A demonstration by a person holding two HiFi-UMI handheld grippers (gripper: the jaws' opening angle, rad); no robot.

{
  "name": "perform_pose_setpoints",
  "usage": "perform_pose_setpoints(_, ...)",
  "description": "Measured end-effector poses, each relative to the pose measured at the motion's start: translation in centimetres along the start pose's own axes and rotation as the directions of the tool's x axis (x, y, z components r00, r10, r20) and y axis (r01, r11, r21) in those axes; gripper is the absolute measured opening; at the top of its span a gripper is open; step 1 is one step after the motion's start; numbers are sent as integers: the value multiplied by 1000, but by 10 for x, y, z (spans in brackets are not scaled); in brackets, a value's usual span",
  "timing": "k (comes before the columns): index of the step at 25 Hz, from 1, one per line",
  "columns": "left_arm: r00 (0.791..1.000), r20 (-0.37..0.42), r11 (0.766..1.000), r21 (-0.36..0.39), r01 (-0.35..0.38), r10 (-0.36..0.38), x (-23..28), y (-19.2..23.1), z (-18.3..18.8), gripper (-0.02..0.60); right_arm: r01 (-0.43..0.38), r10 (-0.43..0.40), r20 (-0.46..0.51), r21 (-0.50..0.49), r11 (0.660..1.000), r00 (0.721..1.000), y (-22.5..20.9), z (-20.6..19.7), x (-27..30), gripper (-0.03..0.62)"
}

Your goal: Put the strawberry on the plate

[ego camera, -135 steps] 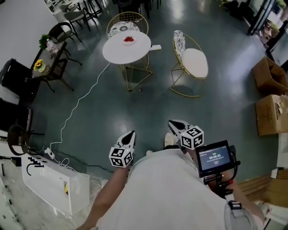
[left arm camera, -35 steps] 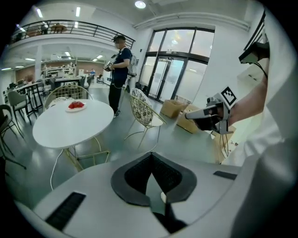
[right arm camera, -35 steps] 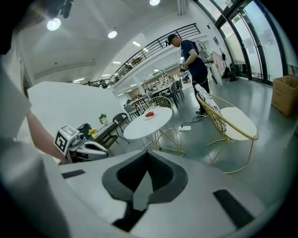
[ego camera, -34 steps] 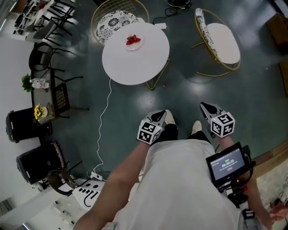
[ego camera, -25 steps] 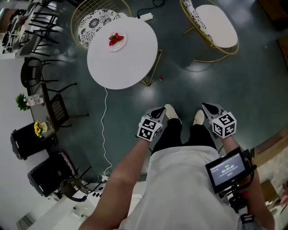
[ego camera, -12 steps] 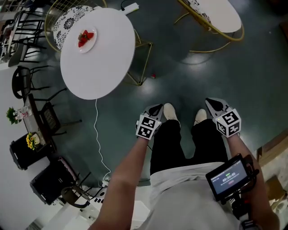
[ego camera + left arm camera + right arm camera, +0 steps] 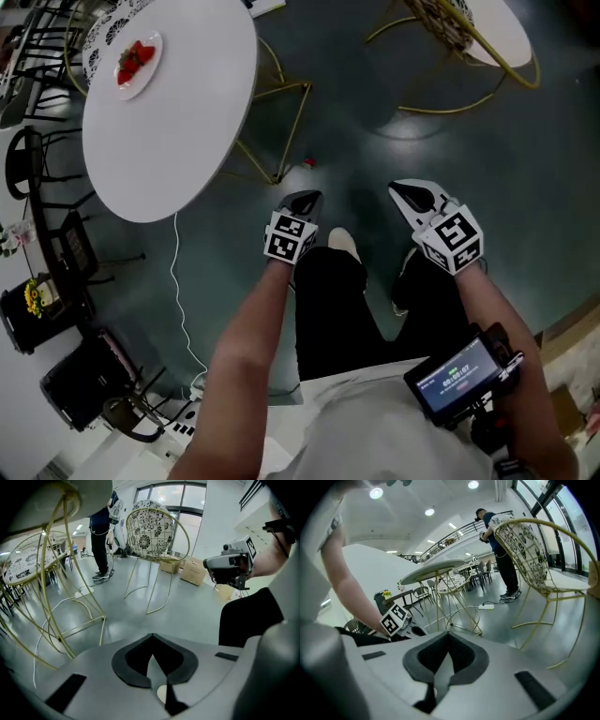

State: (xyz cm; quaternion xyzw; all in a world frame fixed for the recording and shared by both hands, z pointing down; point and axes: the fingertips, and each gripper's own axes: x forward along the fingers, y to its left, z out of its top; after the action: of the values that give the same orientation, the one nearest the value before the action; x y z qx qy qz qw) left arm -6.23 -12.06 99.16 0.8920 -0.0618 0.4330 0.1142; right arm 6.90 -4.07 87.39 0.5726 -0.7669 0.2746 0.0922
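Observation:
A white plate with red strawberries sits at the far side of the round white table. A small red strawberry lies on the dark floor beside the table's gold legs. My left gripper is low over the floor just short of it, jaws shut and empty. To its right, my right gripper is also shut and empty. Neither gripper view shows the floor strawberry.
A gold wire chair stands at the upper right, also seen ahead of the left gripper. A white cable runs across the floor. Another person stands beyond the chair. Cardboard boxes sit far back. My own legs are below.
Both grippers have dropped toward the floor and come closer to the red strawberry by the table legs. The table and plate have slid to the upper left of the head view.

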Motion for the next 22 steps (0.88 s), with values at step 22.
perform_pose_setpoints(22, 990, -106, 993, -65, -96, 88, 196, 158, -146, 8, -33, 35, -23, 104, 994, 999, -86, -94, 149, 5)
